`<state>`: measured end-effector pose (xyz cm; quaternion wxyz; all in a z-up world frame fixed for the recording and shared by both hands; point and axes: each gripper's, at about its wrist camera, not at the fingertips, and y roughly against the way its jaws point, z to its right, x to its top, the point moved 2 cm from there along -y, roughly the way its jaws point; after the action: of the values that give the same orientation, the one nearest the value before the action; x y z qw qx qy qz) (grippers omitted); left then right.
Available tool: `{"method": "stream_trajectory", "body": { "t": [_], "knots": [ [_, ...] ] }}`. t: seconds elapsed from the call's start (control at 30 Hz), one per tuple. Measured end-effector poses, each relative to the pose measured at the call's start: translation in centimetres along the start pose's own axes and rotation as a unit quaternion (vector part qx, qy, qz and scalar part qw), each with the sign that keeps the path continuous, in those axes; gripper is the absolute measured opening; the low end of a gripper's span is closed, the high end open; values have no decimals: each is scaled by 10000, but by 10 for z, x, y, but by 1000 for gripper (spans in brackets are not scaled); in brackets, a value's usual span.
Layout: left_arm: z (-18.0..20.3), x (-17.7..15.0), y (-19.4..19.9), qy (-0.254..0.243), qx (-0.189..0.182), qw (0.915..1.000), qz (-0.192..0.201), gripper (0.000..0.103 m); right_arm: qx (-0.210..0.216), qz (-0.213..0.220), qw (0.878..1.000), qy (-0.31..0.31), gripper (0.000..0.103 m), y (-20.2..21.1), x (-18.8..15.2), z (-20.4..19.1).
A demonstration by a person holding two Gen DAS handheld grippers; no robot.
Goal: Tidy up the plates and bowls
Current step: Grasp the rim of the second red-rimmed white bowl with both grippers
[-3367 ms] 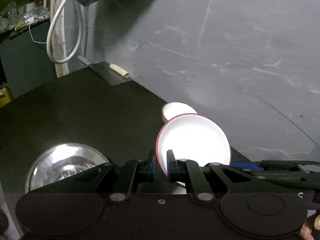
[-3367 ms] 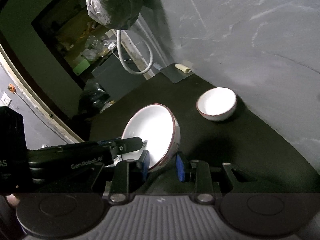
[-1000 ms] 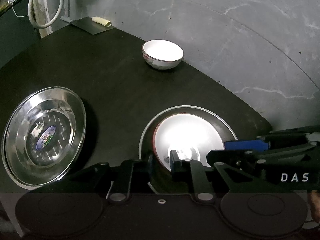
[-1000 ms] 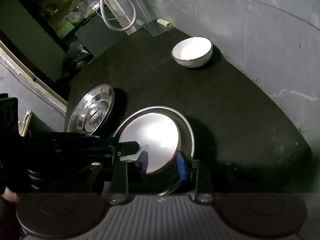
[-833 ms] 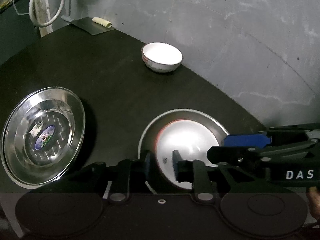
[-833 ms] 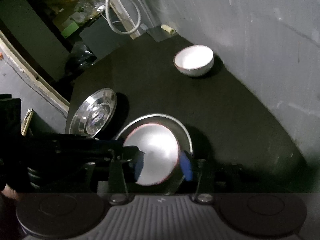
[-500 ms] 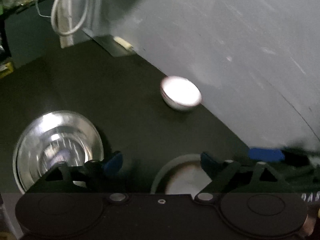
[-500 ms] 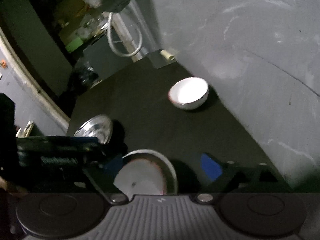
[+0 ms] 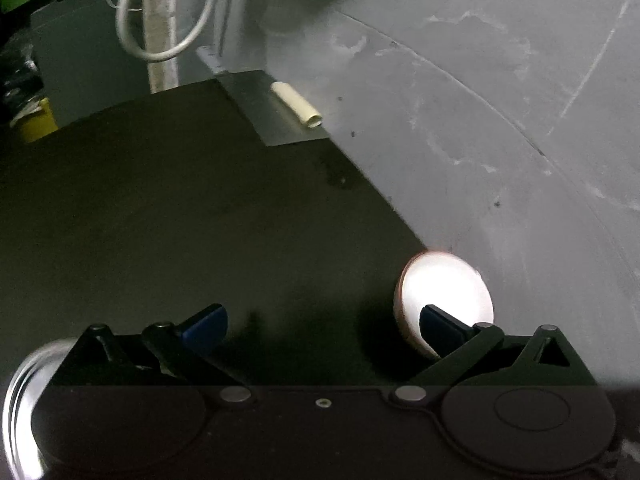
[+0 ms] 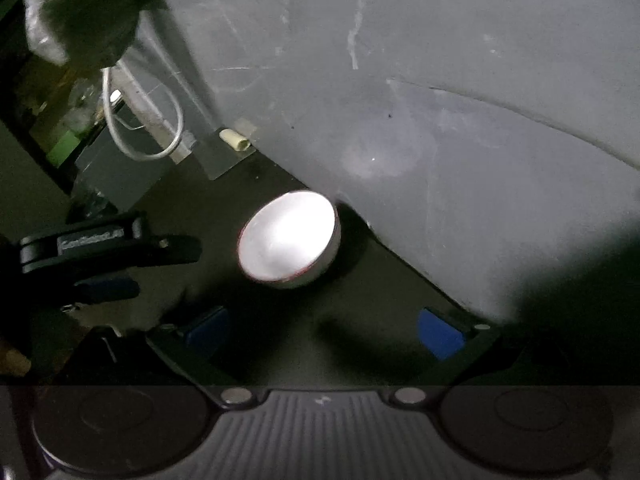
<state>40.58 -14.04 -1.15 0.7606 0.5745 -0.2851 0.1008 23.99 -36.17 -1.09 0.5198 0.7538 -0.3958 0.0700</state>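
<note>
A small white bowl with a red rim stands on the black table, close against the grey wall. In the left wrist view the same bowl is partly hidden behind my right-hand finger. My left gripper hangs above the table with its jaws opening wide and nothing between them. My right gripper is a little short of the bowl, its jaws likewise opening on nothing. The left gripper also shows at the left of the right wrist view, beside the bowl. A steel plate peeks in at the lower left.
A cream tube lies on a grey sheet at the table's far corner by the wall. A white cable loop hangs behind it, and a plastic bag hangs above. The wall borders the table's right side.
Both grippers let go of the larger red-rimmed bowl, left in a steel plate, and opened wide. Both then swung toward the small bowl by the wall; that plate and bowl left view.
</note>
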Motion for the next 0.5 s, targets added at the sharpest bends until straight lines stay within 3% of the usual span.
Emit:
{"method": "stream_trajectory", "body": {
  "t": [0.23,0.5],
  "knots": [
    [21,19,-42,-413,33,9988,-261,102,-9,41,10000,-30,102,-24,10,-5],
    [28,12,-46,-535,-112,9977,-408,91,-73,196,9998,40,81,-39,17,-9]
  ]
}}
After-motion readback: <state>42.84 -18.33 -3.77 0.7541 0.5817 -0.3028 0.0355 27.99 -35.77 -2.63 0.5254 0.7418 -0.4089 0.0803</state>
